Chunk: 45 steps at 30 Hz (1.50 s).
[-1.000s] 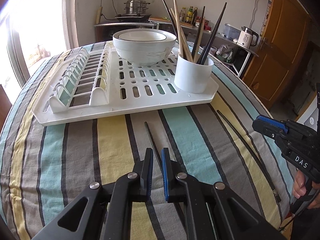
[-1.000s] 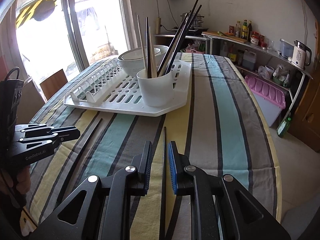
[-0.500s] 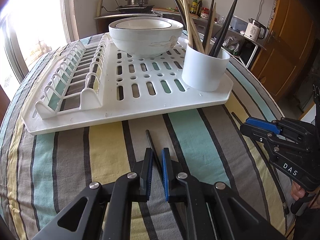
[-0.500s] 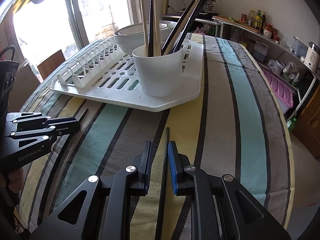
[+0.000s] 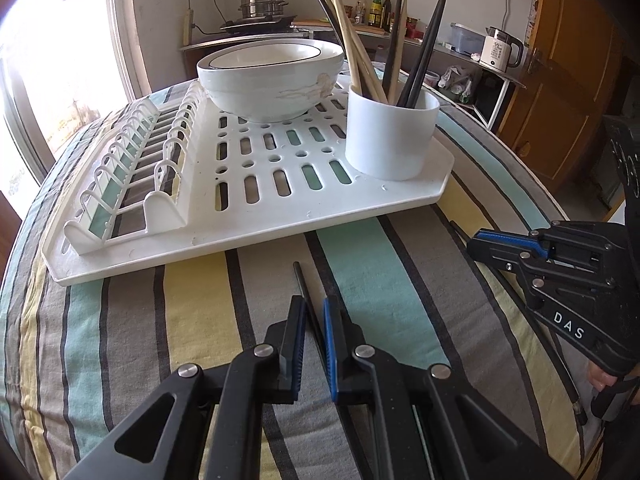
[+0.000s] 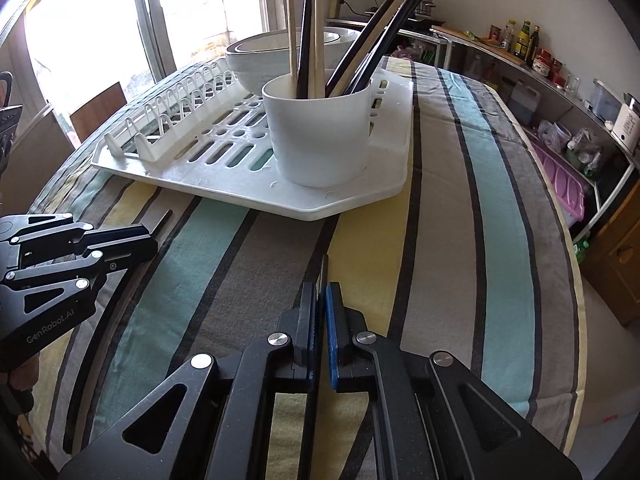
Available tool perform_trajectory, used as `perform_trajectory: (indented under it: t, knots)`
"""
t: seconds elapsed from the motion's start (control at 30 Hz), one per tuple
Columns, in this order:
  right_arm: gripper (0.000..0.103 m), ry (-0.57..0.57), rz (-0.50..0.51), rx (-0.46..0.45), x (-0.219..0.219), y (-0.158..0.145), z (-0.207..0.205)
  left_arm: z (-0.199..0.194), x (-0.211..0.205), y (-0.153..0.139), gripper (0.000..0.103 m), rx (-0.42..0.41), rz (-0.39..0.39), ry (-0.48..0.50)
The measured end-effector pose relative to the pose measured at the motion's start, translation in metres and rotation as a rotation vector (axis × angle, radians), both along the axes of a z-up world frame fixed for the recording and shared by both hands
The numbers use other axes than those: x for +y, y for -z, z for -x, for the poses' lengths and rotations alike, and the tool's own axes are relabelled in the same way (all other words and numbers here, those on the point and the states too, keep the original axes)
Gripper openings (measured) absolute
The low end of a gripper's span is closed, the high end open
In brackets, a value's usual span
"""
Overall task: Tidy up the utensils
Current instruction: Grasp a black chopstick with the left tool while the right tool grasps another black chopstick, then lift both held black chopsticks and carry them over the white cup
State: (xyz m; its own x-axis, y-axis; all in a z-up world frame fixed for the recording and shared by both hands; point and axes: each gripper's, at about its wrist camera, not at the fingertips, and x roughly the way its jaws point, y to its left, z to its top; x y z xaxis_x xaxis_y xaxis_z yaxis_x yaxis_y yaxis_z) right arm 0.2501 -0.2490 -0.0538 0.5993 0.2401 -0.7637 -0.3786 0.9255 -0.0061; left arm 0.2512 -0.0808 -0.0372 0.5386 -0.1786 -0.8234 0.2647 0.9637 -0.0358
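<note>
Two black chopsticks lie on the striped tablecloth in front of a white drying rack [image 5: 280, 220]. My left gripper [image 5: 314, 304] is shut on the left chopstick [image 5: 299, 280], whose blunt end pokes out ahead of the fingers. My right gripper [image 6: 321, 290] has its jaws closing tight on the other chopstick [image 6: 323, 266], only the tip showing beyond the blue pads. Each gripper shows in the other's view: the right gripper [image 5: 478, 245] and the left gripper [image 6: 150, 242]. A white cup [image 5: 388, 136] on the rack's near right corner holds several wooden and black chopsticks.
Stacked white bowls [image 5: 268, 80] sit at the back of the rack, with plate slots [image 5: 132, 168] along its left side. The round table's edge [image 6: 576, 280] drops off at the right towards a pink bin [image 6: 560, 176] and kitchen shelves.
The right gripper's jaws have shut on the chopstick that lay between them. Both grippers have come closer to the rack. The left gripper's gap looks the same.
</note>
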Motion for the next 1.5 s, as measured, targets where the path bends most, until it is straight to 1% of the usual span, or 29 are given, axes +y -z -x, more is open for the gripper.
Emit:
perform_trajectory:
  t: [0.33,0.5,0.67,0.87,0.97,1.13,1.3,1.5]
  knots:
    - [0.004,-0.004,-0.030,-0.039,-0.003,-0.013,0.009,0.005,-0.006,-0.002,0.006,0.022,0.030,0.044]
    - [0.004,0.004,-0.060,-0.078,-0.007,-0.026,0.018,0.013,-0.006,-0.014,0.005,-0.002,0.055,0.062]
    - [0.004,0.015,-0.103,-0.144,-0.010,-0.050,0.030,0.023,-0.004,-0.043,0.005,-0.059,0.080,0.080]
    - [0.004,0.020,-0.153,-0.247,-0.013,-0.088,0.050,0.038,0.001,-0.091,0.004,-0.171,0.102,0.095]
    - [0.004,0.023,-0.175,-0.300,-0.015,-0.105,0.061,0.044,0.007,-0.116,0.004,-0.228,0.126,0.100]
    - [0.004,0.025,-0.197,-0.380,-0.017,-0.130,0.080,0.057,0.016,-0.150,0.004,-0.312,0.155,0.099]
    - [0.004,0.025,-0.208,-0.434,-0.016,-0.146,0.095,0.069,0.023,-0.168,0.004,-0.360,0.175,0.096]
    - [0.004,0.023,-0.210,-0.450,-0.014,-0.149,0.103,0.079,0.027,-0.173,0.004,-0.375,0.185,0.094]
